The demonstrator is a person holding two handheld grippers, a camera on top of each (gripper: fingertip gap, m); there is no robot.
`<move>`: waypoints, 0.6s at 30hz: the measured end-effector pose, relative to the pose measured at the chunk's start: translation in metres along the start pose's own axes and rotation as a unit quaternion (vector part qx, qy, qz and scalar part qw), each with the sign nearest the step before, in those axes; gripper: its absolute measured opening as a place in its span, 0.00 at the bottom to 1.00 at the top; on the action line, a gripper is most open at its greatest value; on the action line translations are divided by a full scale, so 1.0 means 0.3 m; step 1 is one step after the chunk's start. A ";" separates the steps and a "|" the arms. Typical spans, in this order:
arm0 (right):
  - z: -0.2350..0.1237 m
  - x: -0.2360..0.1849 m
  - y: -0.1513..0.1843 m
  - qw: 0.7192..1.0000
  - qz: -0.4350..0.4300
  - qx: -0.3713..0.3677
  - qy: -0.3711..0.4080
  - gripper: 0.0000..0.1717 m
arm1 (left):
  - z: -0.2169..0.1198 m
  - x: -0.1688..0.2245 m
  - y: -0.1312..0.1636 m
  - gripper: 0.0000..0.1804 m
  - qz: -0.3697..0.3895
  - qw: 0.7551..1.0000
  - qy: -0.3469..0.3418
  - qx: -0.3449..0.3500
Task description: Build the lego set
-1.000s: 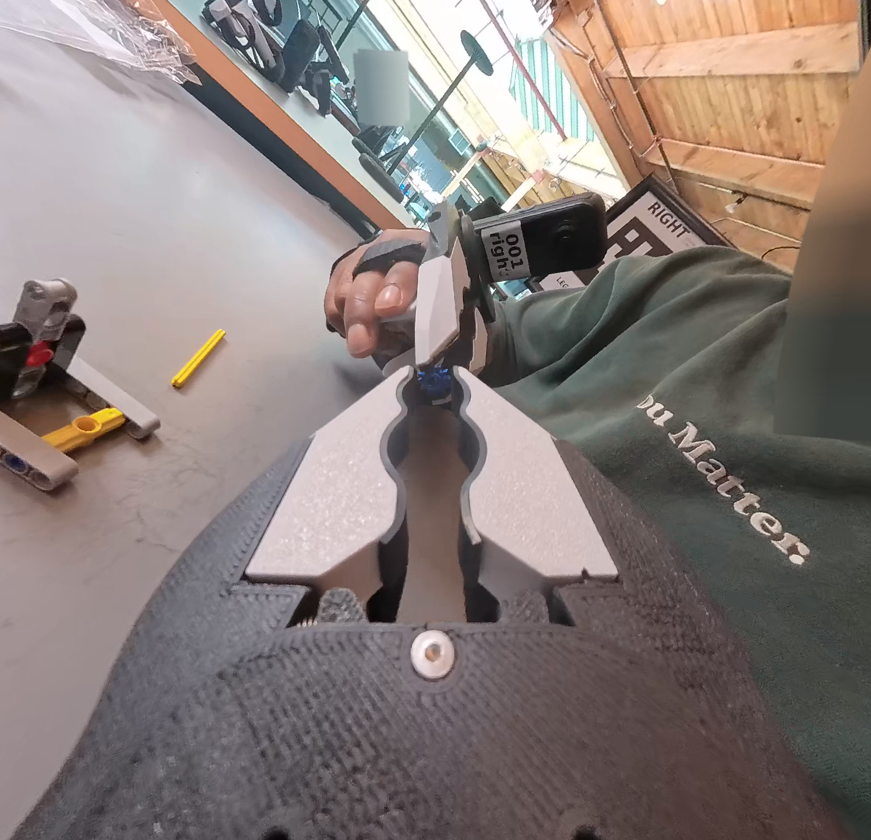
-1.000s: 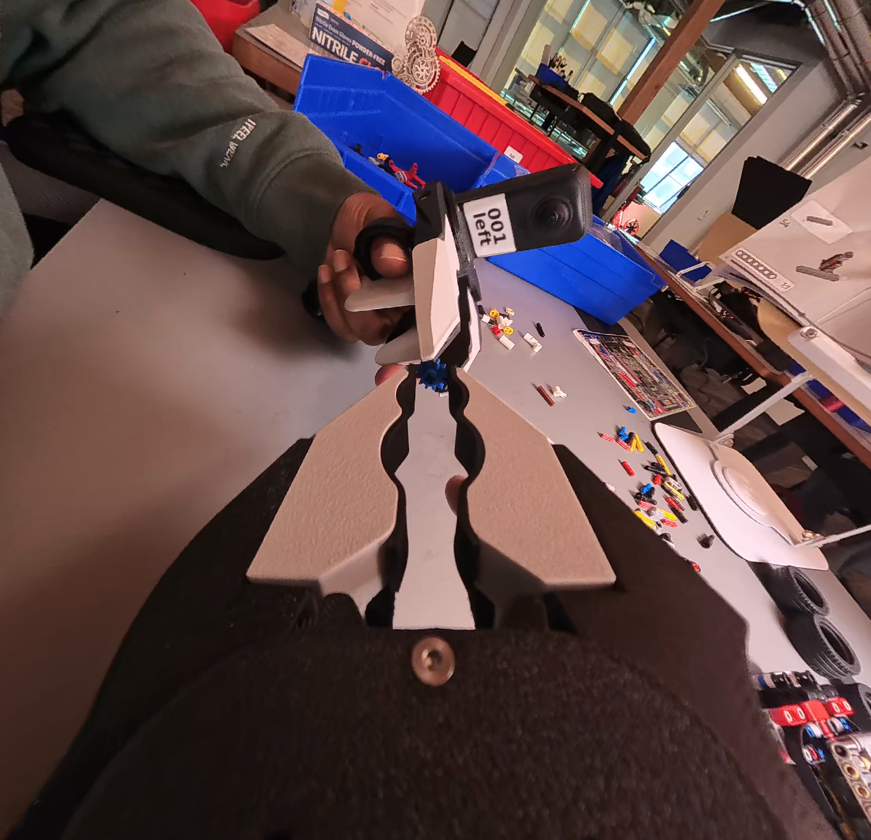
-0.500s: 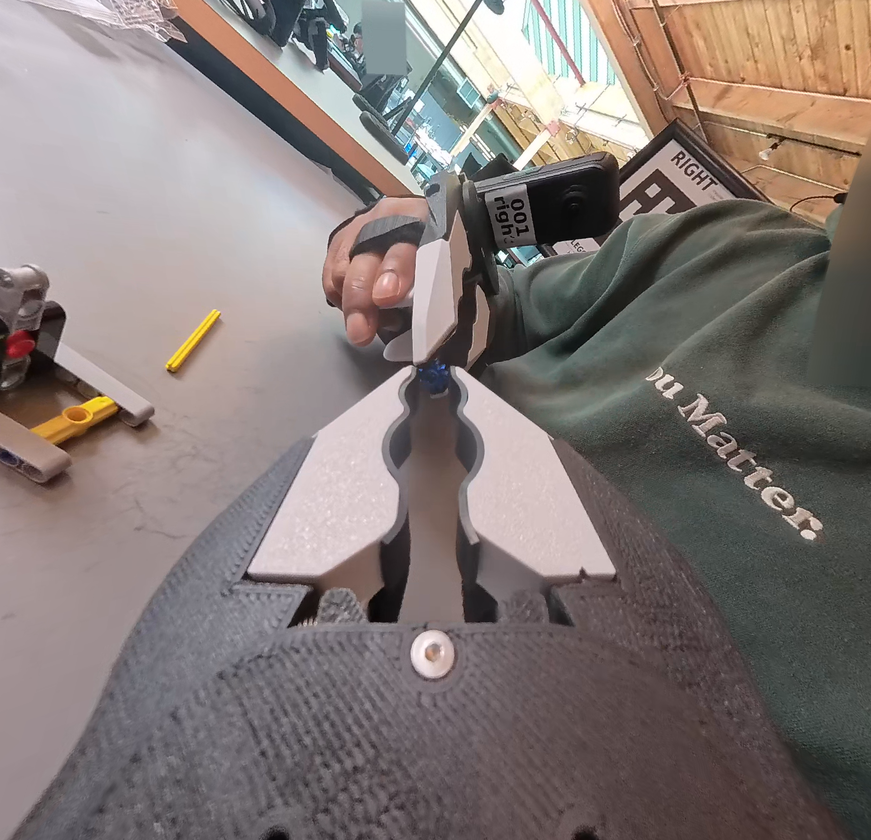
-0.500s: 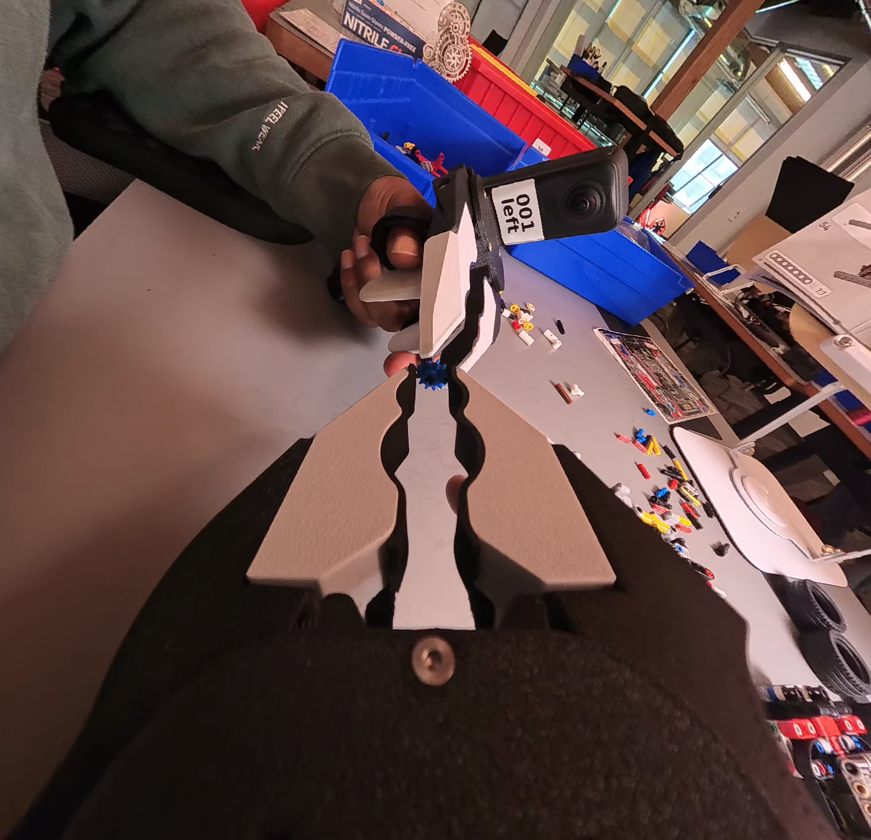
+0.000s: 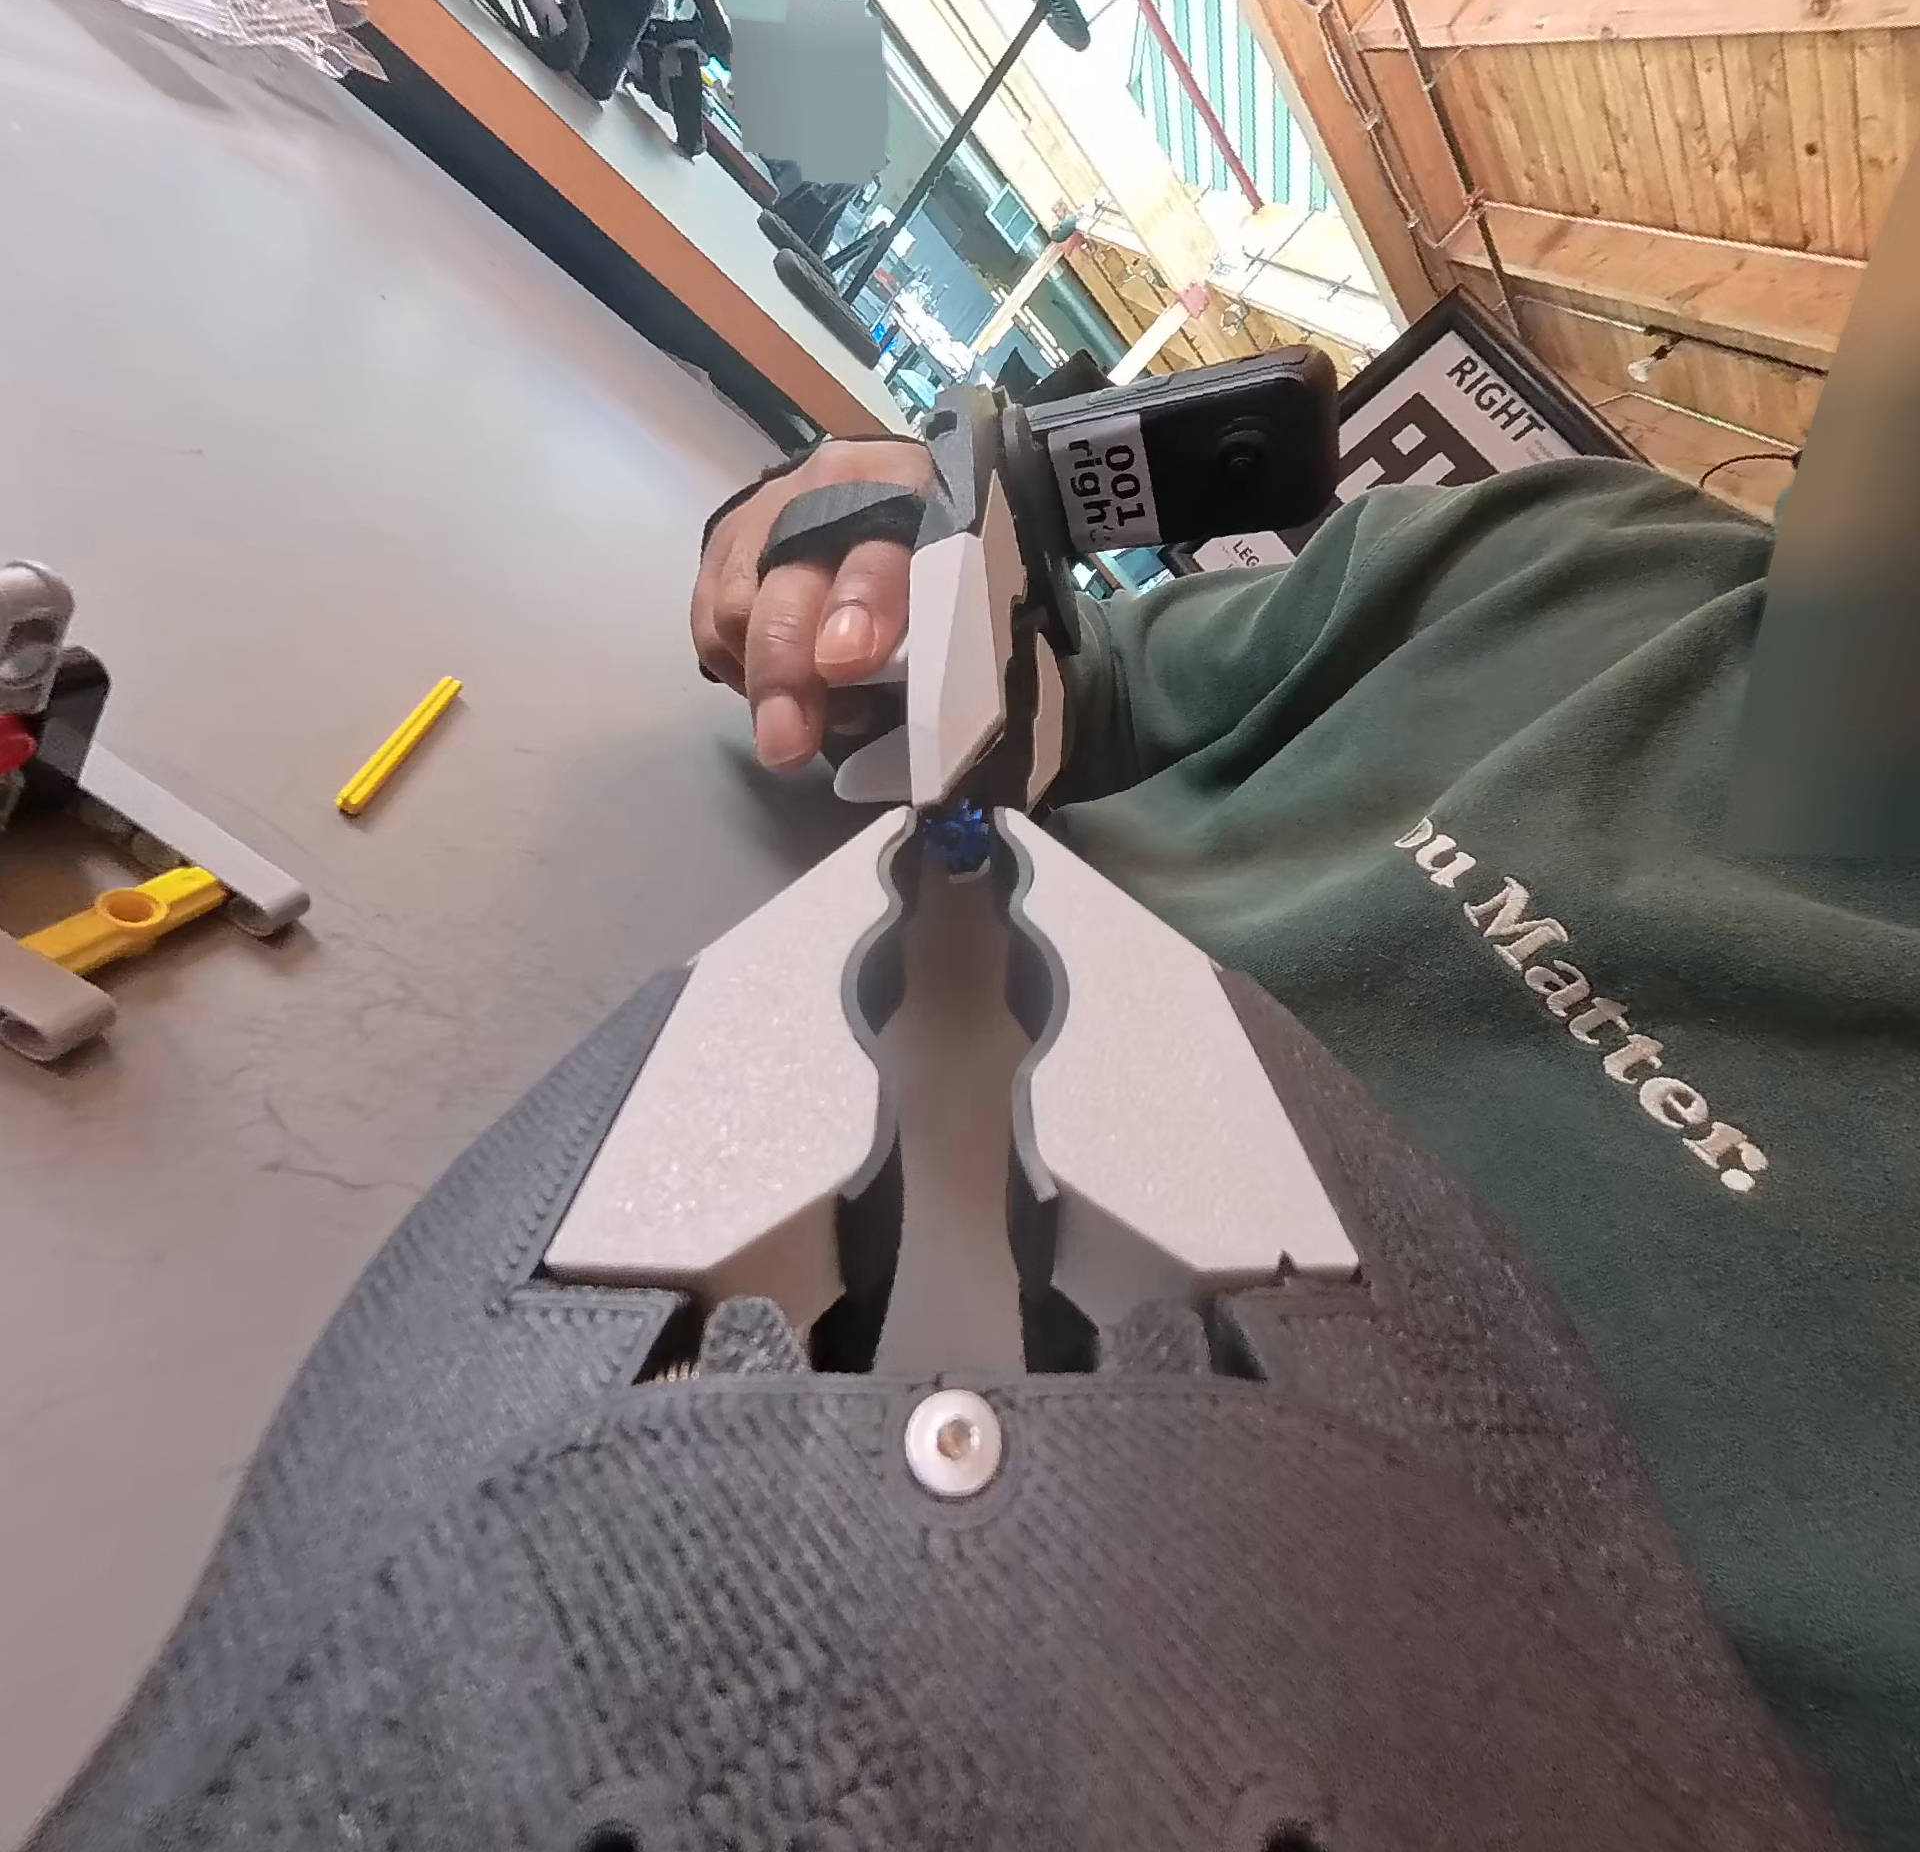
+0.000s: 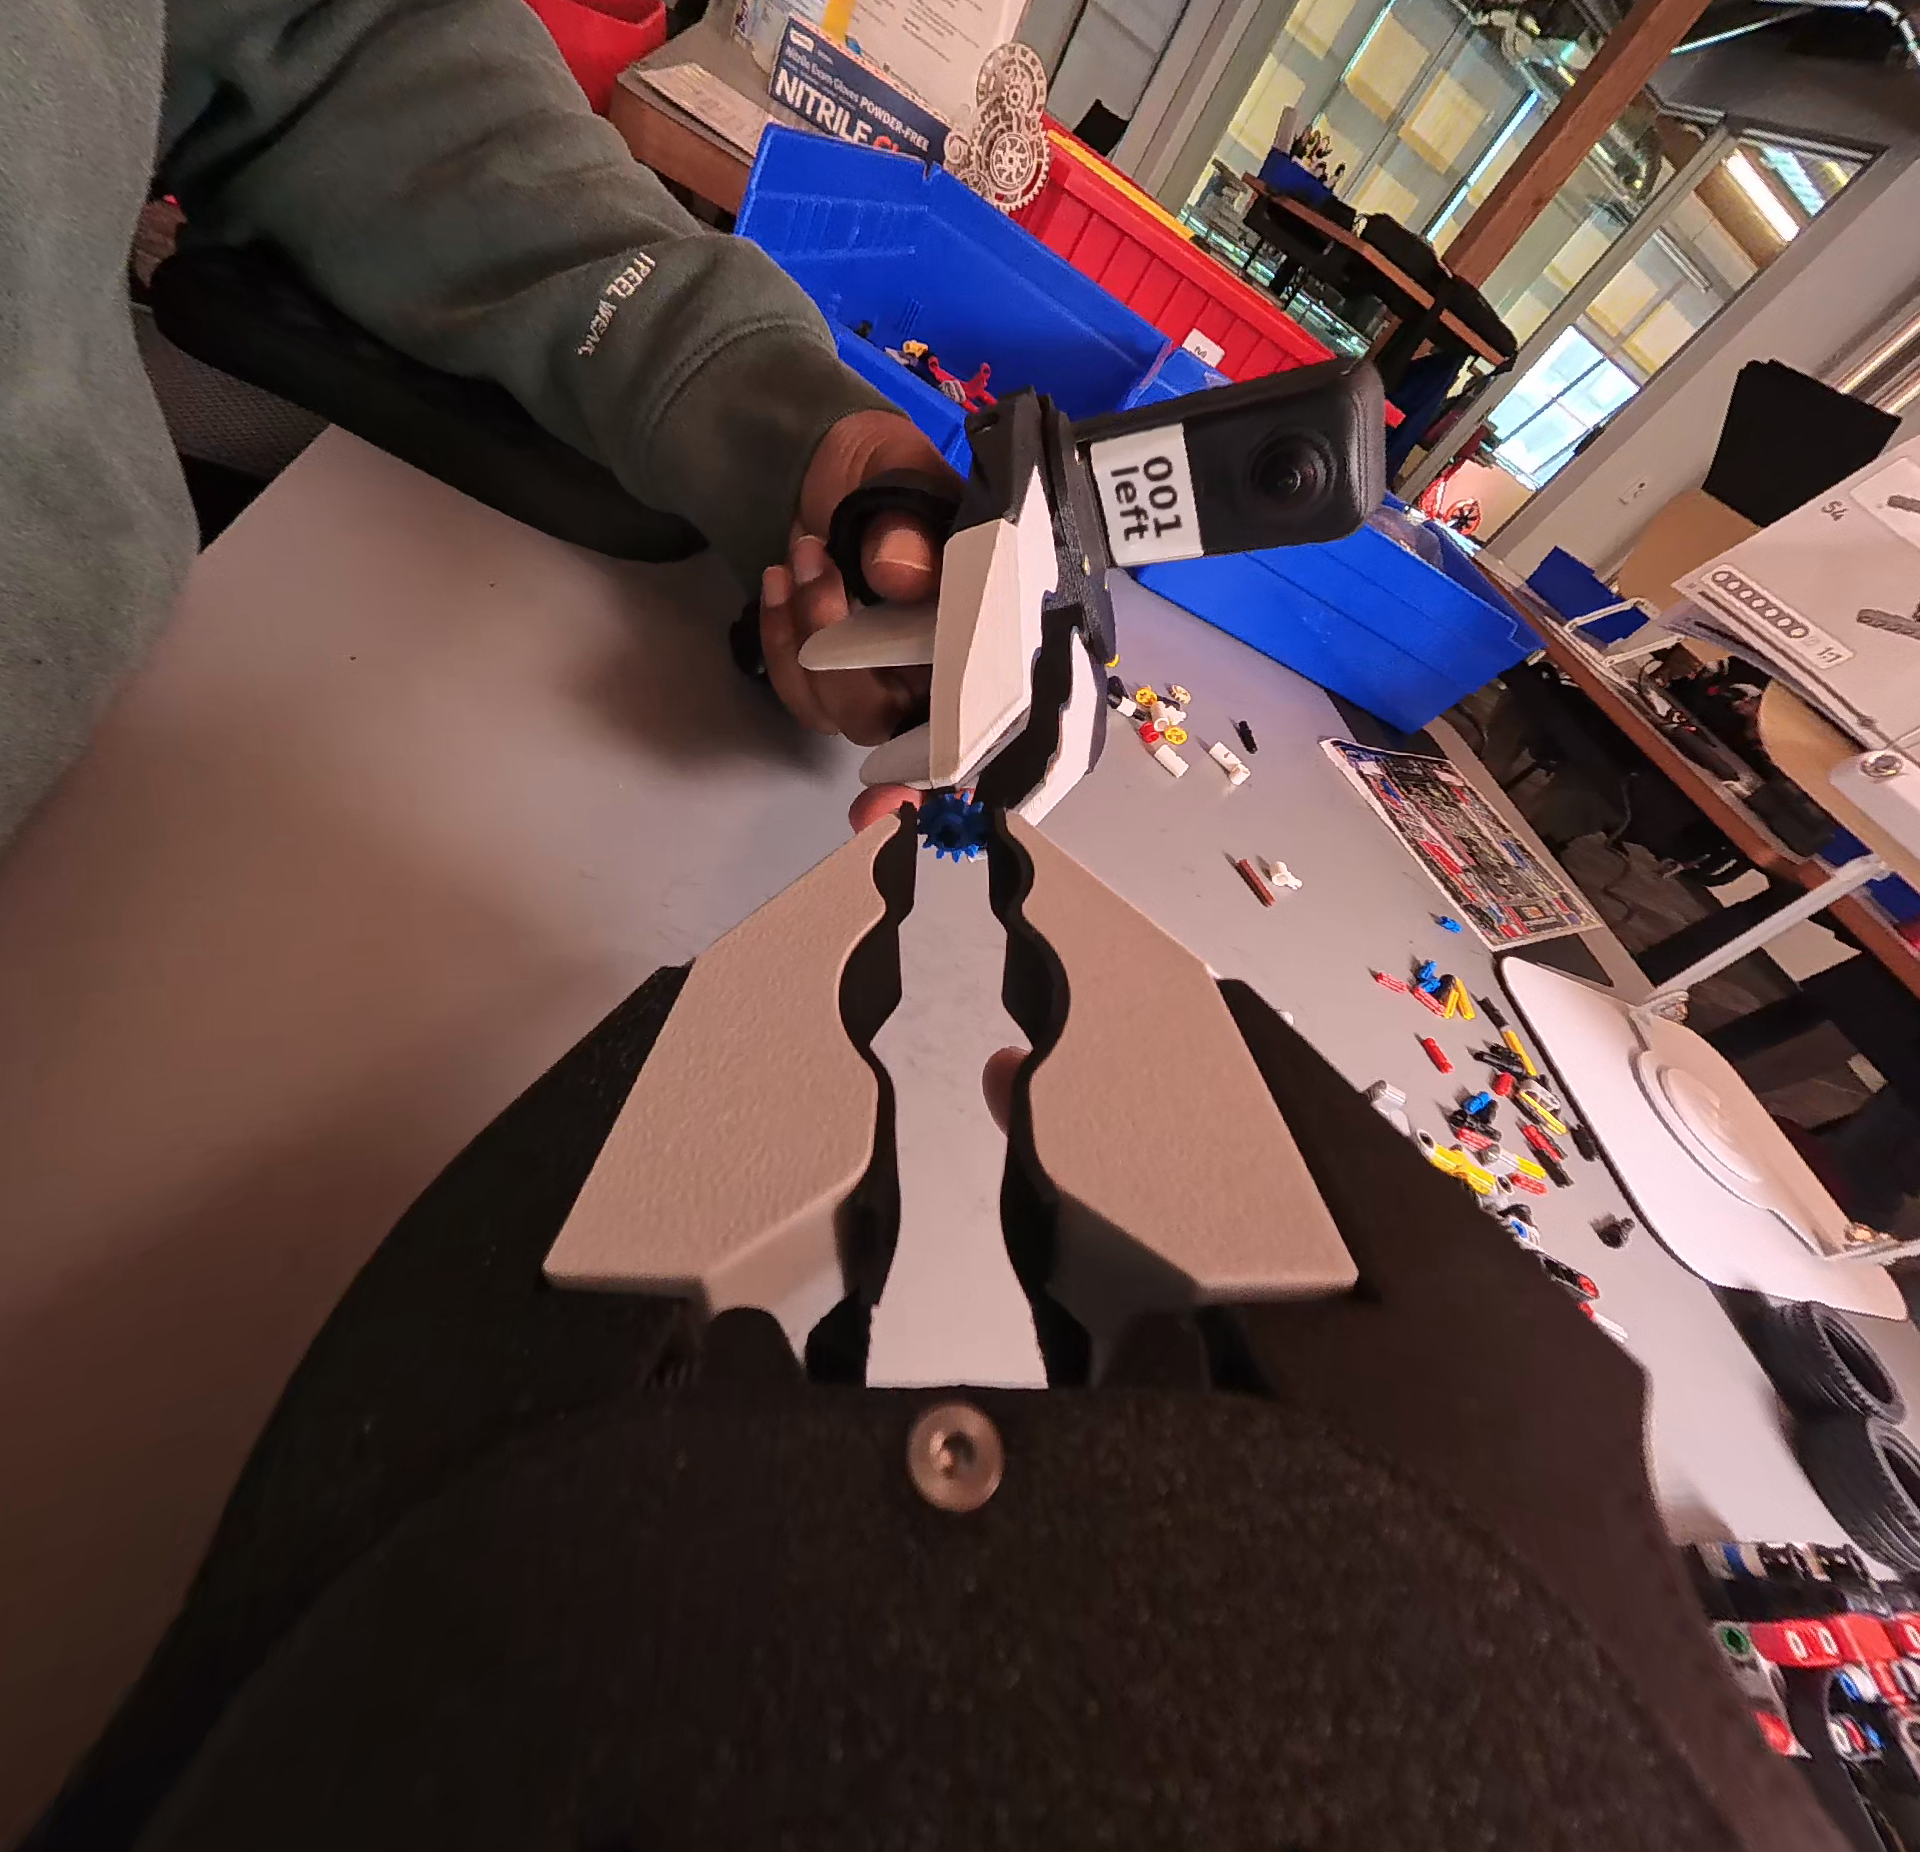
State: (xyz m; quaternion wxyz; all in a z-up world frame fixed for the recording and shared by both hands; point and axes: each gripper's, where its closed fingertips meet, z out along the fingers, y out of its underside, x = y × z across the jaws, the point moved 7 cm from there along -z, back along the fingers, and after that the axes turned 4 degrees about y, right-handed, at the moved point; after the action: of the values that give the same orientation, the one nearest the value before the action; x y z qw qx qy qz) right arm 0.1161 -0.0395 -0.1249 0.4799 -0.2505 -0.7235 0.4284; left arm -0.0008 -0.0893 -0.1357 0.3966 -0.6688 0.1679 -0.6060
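Blue gear (image 6: pixel 951 828) sits pinched between the tips of both grippers – right gripper (image 6: pixel 954 834) and left gripper (image 5: pixel 956 836) each clamped on it above the table (image 6: pixel 436 763). Advise keeping both grips square on the teeth – a slight twist could pop it free.

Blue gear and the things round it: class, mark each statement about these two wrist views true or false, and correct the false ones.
1. The blue gear sits at the tips of both grippers. True.
2. The yellow rod stands upright on the table. False: it lies flat.
3. Small loose parts are scattered on the table in the right wrist view. True.
4. The bins behind the left gripper are green. False: they are blue and red.
5. The person's sleeve is green. True.
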 end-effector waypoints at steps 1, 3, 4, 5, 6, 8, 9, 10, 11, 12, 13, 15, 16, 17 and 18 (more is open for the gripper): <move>-0.001 0.000 -0.002 1.000 0.001 0.003 0.000 0.07 | 0.000 0.001 -0.001 0.06 -0.004 1.000 0.004 0.002; -0.002 0.001 -0.006 1.000 0.001 0.006 0.000 0.07 | -0.001 0.002 -0.002 0.05 -0.012 1.000 0.013 0.007; -0.002 0.000 -0.005 1.000 0.000 0.005 0.000 0.07 | 0.000 0.002 -0.001 0.05 -0.015 1.000 0.014 0.008; -0.002 -0.001 -0.004 1.000 -0.001 0.004 -0.001 0.07 | 0.000 0.000 0.000 0.06 -0.016 1.000 0.014 0.007; -0.002 -0.002 -0.003 1.000 -0.001 0.003 -0.002 0.07 | 0.000 0.000 0.001 0.06 -0.017 1.000 0.014 0.005; -0.002 -0.002 -0.004 1.000 -0.002 0.003 -0.001 0.07 | 0.000 0.001 0.001 0.05 -0.012 1.000 0.011 0.003; -0.001 0.000 -0.004 1.000 -0.003 0.002 0.001 0.07 | 0.000 0.001 -0.001 0.05 -0.007 1.000 0.007 0.003; -0.001 0.002 -0.002 1.000 -0.002 0.001 0.005 0.07 | -0.001 0.002 -0.003 0.05 0.000 1.000 0.001 0.003; 0.000 0.006 -0.001 1.000 -0.001 -0.001 0.010 0.07 | -0.002 0.001 -0.006 0.05 0.008 1.000 -0.007 0.005; 0.001 0.011 0.002 1.000 0.002 -0.005 0.015 0.07 | -0.005 0.000 -0.010 0.05 0.016 1.000 -0.016 0.007; 0.002 0.019 0.005 1.000 0.008 -0.007 0.020 0.07 | -0.009 -0.002 -0.015 0.04 0.026 0.999 -0.029 0.010; -0.004 0.054 0.011 0.999 0.029 -0.013 0.011 0.12 | -0.025 -0.009 -0.028 0.04 0.057 0.996 -0.068 0.010; -0.009 0.085 0.021 0.999 0.043 -0.025 0.003 0.14 | -0.037 -0.014 -0.035 0.04 0.075 0.993 -0.093 0.008; -0.013 0.120 0.036 0.998 0.053 -0.042 -0.006 0.17 | -0.049 -0.018 -0.040 0.04 0.091 0.989 -0.115 0.006; -0.017 0.155 0.054 0.996 0.056 -0.062 -0.016 0.17 | -0.060 -0.023 -0.046 0.04 0.103 0.986 -0.135 0.007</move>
State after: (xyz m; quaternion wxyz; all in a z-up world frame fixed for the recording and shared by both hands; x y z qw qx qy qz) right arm 0.1007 0.0066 -0.1156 0.4267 -0.3131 -0.7410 0.4132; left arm -0.0228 -0.0818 -0.1310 0.4802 -0.7208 0.1768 -0.4676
